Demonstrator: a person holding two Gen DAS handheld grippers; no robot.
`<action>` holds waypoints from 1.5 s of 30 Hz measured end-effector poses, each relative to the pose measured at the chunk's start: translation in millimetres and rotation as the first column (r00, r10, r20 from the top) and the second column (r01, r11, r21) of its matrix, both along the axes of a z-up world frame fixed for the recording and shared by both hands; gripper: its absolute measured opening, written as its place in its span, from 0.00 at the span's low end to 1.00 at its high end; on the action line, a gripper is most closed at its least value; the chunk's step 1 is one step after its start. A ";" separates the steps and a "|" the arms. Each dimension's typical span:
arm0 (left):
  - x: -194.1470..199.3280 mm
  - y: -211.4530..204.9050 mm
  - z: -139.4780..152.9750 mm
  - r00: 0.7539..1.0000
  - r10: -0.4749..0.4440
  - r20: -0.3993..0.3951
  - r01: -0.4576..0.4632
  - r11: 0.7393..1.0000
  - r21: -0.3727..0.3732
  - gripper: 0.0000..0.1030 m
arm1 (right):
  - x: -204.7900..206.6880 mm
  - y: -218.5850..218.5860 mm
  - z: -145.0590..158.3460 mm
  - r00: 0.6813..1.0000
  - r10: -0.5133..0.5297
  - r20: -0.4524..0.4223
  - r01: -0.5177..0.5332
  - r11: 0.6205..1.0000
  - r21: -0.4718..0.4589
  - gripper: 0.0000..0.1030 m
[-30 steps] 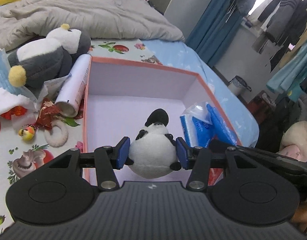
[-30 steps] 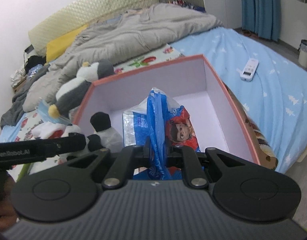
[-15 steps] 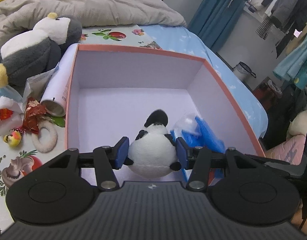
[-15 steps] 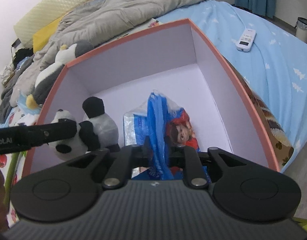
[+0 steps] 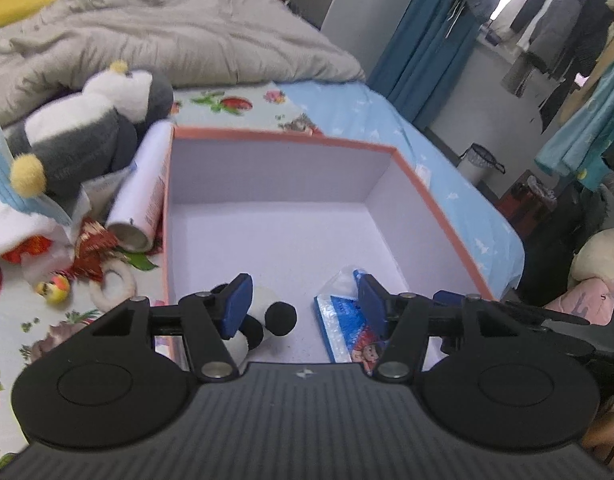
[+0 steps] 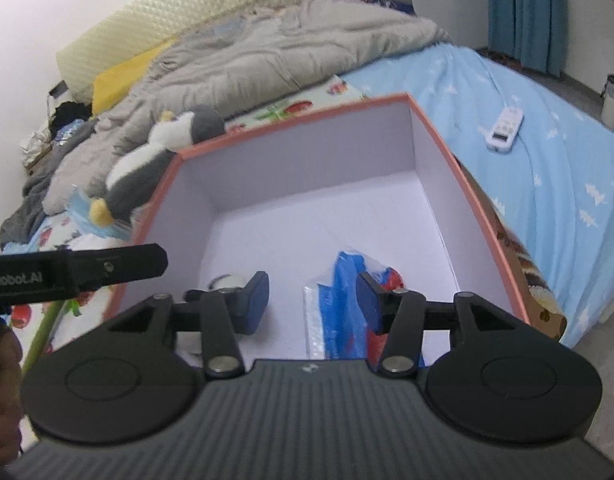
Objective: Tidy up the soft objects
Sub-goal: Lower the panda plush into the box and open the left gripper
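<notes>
Both jaws opening; panda plush (image 5: 263,320), blue packet (image 6: 339,304) in box (image 5: 287,136).

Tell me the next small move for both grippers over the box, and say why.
Probably lift both clear of the box. The small panda plush and the blue packet already lie on its floor; the left gripper and right gripper jaws are opening, pressing on neither. The penguin plush waits outside.
</notes>
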State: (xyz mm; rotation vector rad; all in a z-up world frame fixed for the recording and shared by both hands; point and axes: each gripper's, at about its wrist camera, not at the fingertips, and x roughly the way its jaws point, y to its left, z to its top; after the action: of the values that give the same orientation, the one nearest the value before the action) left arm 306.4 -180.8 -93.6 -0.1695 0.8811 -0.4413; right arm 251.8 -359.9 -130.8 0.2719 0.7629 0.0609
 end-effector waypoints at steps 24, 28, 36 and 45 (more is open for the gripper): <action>-141.7 70.4 96.9 0.977 0.011 0.214 -0.009 1.000 -0.007 0.63 | -91.8 63.4 77.8 0.980 0.065 0.189 -0.066 0.998 0.000 0.50; -161.8 87.7 97.6 0.975 0.041 0.220 -0.040 0.999 -0.009 0.63 | -104.8 74.2 79.9 0.977 0.081 0.199 -0.081 0.997 -0.009 0.50; -200.2 126.9 92.1 0.965 0.125 0.232 -0.127 0.992 -0.008 0.63 | -121.1 104.6 71.7 0.975 0.162 0.155 -0.159 0.987 -0.032 0.50; -229.7 162.8 74.2 0.964 0.192 0.186 -0.195 0.981 0.002 0.63 | -135.9 142.6 61.3 0.964 0.237 0.120 -0.235 0.972 -0.030 0.50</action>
State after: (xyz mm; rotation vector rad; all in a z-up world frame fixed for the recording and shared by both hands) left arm 76.7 -18.0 -19.4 -0.1912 0.6782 -0.2604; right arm 115.9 -217.2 -69.5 0.1594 0.6695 0.2947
